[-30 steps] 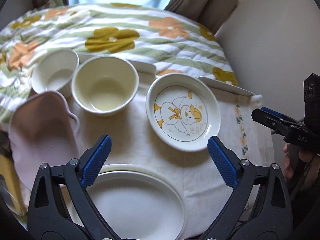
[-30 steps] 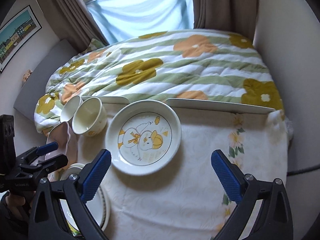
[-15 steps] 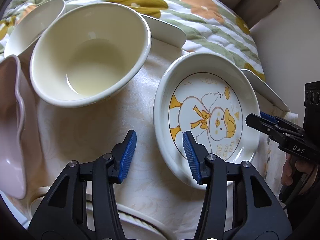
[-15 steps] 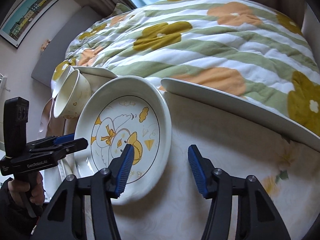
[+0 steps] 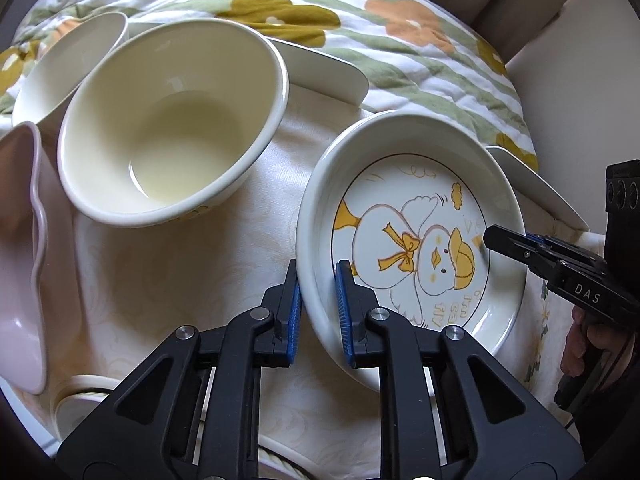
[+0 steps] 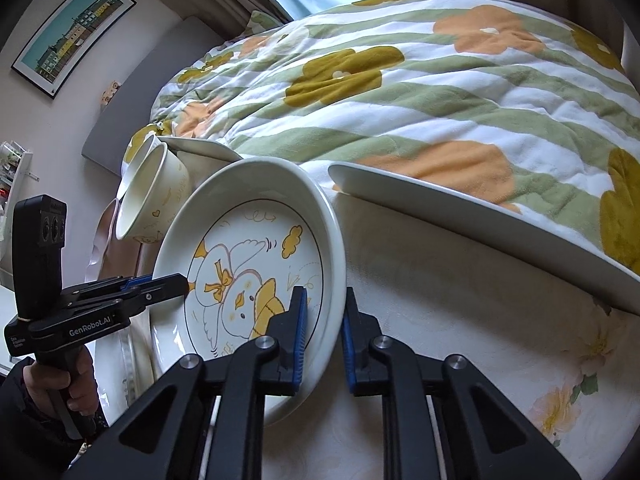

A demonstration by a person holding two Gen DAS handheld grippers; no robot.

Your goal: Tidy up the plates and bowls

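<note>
A white deep plate with a yellow duck picture point(image 5: 412, 248) sits on the cream tablecloth. My left gripper point(image 5: 318, 312) is shut on its left rim, one jaw inside and one outside. My right gripper point(image 6: 325, 340) is shut on the opposite rim of the same duck plate point(image 6: 248, 272). Each gripper shows in the other's view, the right gripper point(image 5: 496, 240) and the left gripper point(image 6: 176, 280). A cream bowl point(image 5: 172, 120) stands left of the plate, with a white bowl point(image 5: 68, 64) behind it.
A pink wavy-edged dish point(image 5: 20, 264) lies at the far left. A stack of white plates point(image 5: 80, 400) sits at the near edge. White table edge guards point(image 6: 460, 224) line the far side, against a flowered quilt point(image 6: 440, 80).
Both grippers moved in from open over the table and closed on opposite rims of the duck plate. The plate now looks slightly tilted.
</note>
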